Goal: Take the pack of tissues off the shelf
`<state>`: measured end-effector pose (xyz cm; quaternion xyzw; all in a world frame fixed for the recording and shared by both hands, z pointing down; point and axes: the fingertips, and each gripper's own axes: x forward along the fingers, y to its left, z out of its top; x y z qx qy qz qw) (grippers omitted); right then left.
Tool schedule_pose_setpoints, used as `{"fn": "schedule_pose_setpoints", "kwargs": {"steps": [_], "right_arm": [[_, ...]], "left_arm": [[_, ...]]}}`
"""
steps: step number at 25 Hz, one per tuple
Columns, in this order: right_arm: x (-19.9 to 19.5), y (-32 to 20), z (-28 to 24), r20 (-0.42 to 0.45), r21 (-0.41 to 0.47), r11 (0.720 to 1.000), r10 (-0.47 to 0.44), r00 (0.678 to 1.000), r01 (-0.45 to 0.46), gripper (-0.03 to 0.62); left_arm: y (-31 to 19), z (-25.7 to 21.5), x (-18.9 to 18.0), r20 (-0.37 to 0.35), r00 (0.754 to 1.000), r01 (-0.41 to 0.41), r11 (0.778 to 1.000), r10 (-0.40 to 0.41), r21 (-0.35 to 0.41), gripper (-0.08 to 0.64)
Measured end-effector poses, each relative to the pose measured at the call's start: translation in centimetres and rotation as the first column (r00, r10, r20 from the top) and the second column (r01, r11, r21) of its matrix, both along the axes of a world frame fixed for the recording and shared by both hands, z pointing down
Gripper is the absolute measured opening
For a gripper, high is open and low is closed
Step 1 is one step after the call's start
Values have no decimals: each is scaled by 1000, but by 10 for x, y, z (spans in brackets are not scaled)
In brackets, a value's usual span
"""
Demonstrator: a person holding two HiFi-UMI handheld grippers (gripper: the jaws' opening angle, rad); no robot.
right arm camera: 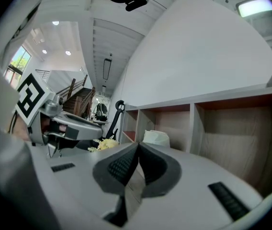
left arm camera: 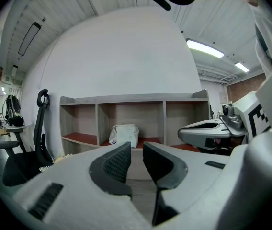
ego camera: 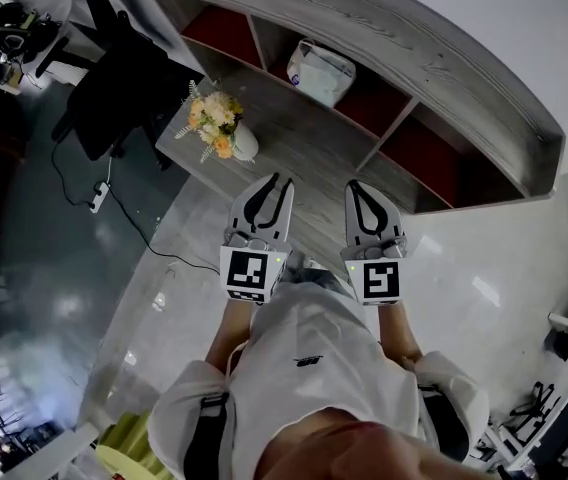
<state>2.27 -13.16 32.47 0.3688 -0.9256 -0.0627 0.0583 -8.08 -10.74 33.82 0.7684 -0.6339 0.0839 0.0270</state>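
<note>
On woodgrain shelf (ego camera: 414,38): soft white tissue pack (ego camera: 319,71).

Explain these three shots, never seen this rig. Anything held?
No robot: a person holds a two-jaw tool in each hand. The head view looks down from the person's head on the left tool and right tool. The other two views ride on each tool, looking along its jaws. Ahead stands a shelf with the pack of tissues in one compartment; a vase of flowers sits on a wooden table. The left tool's jaws stand apart, the right's together; both are empty.
</note>
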Motion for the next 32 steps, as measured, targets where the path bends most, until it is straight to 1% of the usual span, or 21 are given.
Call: {"fn": "schedule_pose_setpoints", "kwargs": {"steps": [4,9,15,19,22,26,32], "right_arm": [[3,-9,8,-18,-25,1000,14,1000,-15,26],[2,-17,11,-21,-30,999,35,999,-36,26],[1,-31,13,-18,-27,995,92,996,-92,26],[1,-41,19,-34,-41,990,135,990,-136,26],[0,-49,19,-41,-46,985,167,985,-169,26],[-2,-60,19,-28,-53,976,210,977,-211,26],[-1,-71,24,-42,-52,965,257,966,-259,26]], "left_arm": [[-14,3,5,-4,1000,-14,1000,14,-3,95],[-31,4,11,0,999,-47,999,47,-1,95],[-58,4,17,-15,994,-113,994,113,6,95],[-76,9,21,-16,986,-168,986,168,3,95],[-89,7,23,-33,980,-195,981,195,-4,95],[-103,13,24,-5,970,-245,969,245,-16,95],[-123,21,27,0,957,-290,956,291,-30,95]]}}
